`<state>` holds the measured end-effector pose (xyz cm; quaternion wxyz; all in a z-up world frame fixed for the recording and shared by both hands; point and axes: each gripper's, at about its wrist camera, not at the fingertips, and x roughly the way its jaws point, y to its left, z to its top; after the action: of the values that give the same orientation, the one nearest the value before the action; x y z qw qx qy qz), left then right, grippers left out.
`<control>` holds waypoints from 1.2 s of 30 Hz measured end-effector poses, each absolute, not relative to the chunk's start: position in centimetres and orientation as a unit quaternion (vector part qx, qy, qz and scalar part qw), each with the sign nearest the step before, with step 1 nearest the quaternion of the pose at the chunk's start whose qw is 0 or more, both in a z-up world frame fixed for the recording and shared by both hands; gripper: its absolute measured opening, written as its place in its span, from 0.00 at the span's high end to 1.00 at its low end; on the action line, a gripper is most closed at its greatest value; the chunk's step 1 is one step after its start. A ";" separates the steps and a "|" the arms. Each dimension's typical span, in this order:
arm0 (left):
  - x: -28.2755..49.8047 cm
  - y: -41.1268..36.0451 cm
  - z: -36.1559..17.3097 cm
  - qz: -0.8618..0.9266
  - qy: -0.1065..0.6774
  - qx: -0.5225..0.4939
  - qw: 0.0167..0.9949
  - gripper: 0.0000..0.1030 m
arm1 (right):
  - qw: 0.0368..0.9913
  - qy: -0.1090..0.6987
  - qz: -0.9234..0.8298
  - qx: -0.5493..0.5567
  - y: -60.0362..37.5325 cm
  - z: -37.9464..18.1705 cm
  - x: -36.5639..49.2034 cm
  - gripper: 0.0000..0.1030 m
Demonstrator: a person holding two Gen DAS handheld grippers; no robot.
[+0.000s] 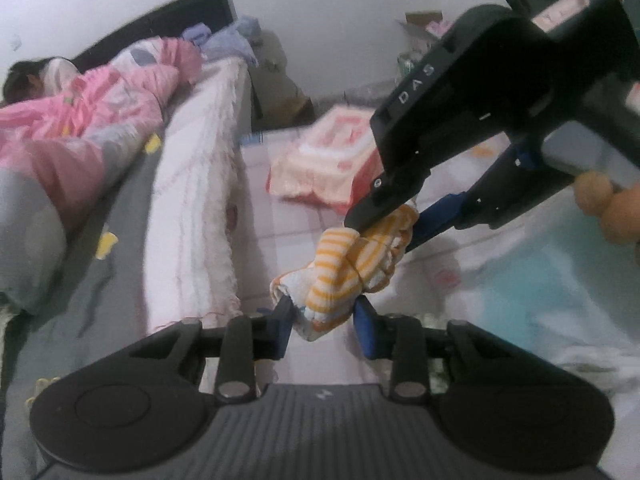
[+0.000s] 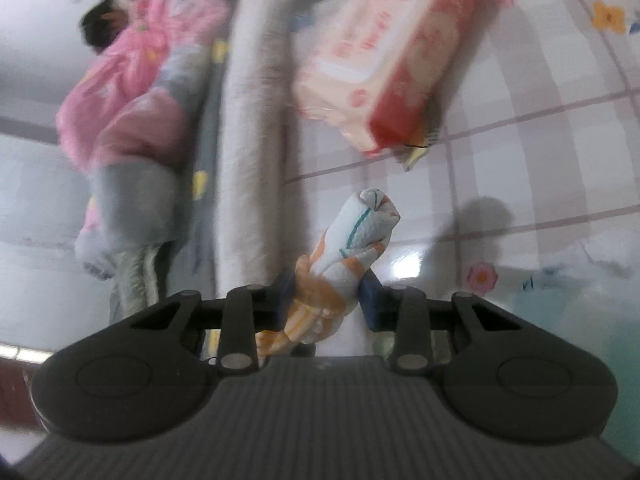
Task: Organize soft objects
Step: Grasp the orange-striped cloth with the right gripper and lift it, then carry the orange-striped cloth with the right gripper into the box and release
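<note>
The striped sock (image 1: 348, 268) (soft, light, easily stretched) is pinched at opposite ends by the left gripper (image 1: 326, 318) and right gripper (image 1: 384, 232), both nearly closed on cloth.

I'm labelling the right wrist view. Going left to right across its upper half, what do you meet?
Person in pink lying down → rolled white blanket → pink tissue pack → checked sheet.

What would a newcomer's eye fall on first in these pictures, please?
Probably the striped cloth bundle, pinched at once by the left gripper and the right gripper above the checked sheet. Next comes the pink tissue pack lying beyond it, then a person in pink on the bed.
</note>
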<state>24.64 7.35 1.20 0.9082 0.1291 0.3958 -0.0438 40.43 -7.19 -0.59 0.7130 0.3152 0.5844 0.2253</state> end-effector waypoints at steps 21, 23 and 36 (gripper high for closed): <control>8.3 -14.5 9.2 -0.291 0.317 0.084 0.899 0.69 | 0.819 0.469 0.148 0.296 -37.1 12.3 16.0 0.69; 7.9 -16.6 8.3 -0.313 0.328 0.076 0.888 0.69 | 0.824 0.470 0.134 0.288 -39.4 11.8 14.6 0.69; 6.8 -20.8 4.1 -0.341 0.383 0.071 0.855 0.54 | 0.827 0.533 0.117 0.134 -42.4 6.3 14.1 0.69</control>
<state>6.83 -20.81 4.14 0.8554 0.0714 0.3830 -0.3414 14.14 -42.36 6.31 0.8274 0.1338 0.5327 0.1172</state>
